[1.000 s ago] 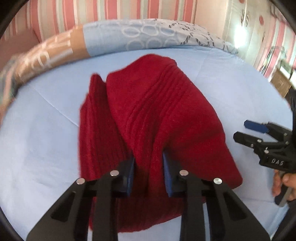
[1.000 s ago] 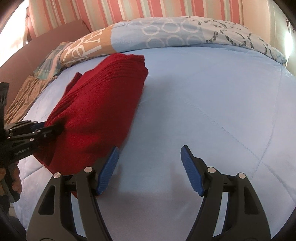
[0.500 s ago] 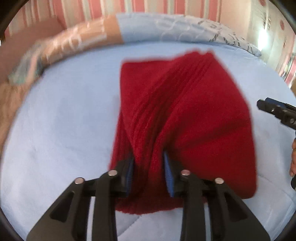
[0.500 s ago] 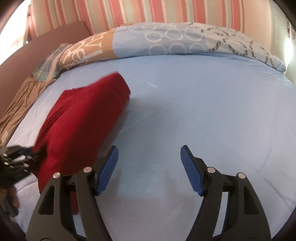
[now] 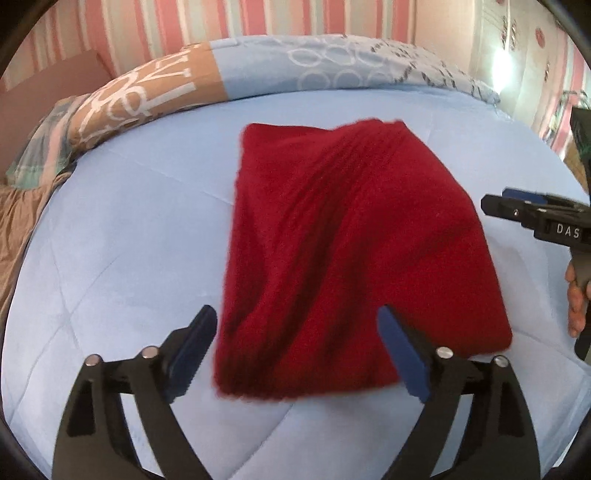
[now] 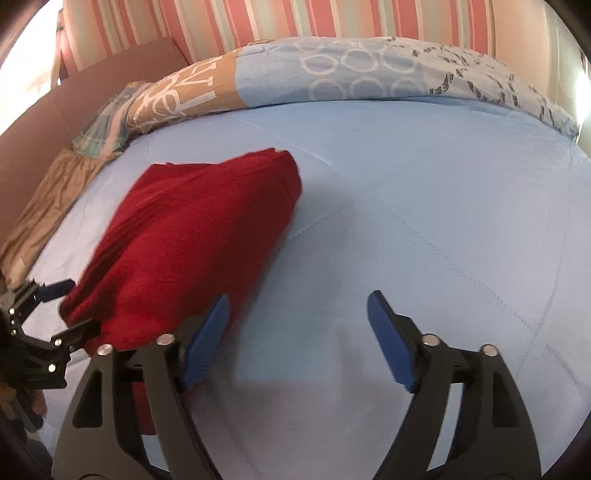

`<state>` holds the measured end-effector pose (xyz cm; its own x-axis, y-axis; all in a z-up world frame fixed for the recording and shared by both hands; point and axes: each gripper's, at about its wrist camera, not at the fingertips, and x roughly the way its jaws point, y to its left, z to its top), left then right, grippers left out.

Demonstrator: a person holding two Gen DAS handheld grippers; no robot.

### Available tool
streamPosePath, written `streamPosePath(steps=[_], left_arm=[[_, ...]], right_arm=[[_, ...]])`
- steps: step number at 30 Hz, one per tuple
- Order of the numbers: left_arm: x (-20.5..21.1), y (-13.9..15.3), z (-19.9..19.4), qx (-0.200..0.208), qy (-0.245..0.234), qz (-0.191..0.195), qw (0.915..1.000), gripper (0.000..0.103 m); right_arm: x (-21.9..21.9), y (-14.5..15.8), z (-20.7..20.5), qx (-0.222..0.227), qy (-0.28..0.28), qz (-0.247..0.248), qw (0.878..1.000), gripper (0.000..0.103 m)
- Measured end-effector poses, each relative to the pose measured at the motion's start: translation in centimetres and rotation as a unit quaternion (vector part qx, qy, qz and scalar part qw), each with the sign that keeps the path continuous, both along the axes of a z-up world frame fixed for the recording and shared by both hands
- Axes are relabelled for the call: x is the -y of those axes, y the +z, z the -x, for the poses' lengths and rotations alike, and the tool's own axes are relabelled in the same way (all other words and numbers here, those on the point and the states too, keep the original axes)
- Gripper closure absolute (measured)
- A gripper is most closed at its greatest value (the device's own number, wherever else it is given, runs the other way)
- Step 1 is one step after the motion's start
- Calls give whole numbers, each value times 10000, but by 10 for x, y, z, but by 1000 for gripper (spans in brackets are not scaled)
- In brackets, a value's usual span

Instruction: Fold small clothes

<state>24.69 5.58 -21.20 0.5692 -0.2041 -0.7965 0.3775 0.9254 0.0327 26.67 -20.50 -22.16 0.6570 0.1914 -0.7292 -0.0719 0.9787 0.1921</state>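
Note:
A folded dark red knit garment (image 5: 351, 251) lies flat on the light blue bed cover (image 5: 122, 229). My left gripper (image 5: 295, 350) is open, its blue pads either side of the garment's near edge, holding nothing. In the right wrist view the garment (image 6: 192, 243) lies to the left, and my right gripper (image 6: 299, 332) is open and empty over the bare cover, its left pad beside the garment's right edge. The left gripper (image 6: 55, 306) shows at that view's left edge. The right gripper (image 5: 535, 214) shows at the left wrist view's right edge.
A rolled patterned quilt (image 5: 258, 70) in blue and tan lies along the far side of the bed. Brown and plaid fabric (image 6: 55, 184) lies at the far left. A pink striped wall (image 6: 295, 22) stands behind. The bed cover (image 6: 424, 221) stretches right of the garment.
My left gripper has opened and let go of the red garment, which now lies flat on the bed. My right gripper has stayed open and shifted slightly.

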Motion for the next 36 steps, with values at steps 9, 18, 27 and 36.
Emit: streamPosePath(steps=[9, 18, 27, 36], left_arm=[[-48, -6, -11, -542, 561, 812, 9936, 13], [-41, 6, -15, -499, 397, 868, 9942, 11], [-90, -23, -31, -1065, 943, 1647, 9760, 10], [-73, -10, -25, -860, 688, 1195, 9867, 10]], right_arm=[[-24, -11, 15, -315, 139, -1297, 9910, 12], [-57, -19, 5, -549, 408, -1253, 9898, 12], [-35, -14, 5, -426, 148, -1001, 9940, 12], [-32, -10, -2, -352, 197, -975, 9944, 10]])
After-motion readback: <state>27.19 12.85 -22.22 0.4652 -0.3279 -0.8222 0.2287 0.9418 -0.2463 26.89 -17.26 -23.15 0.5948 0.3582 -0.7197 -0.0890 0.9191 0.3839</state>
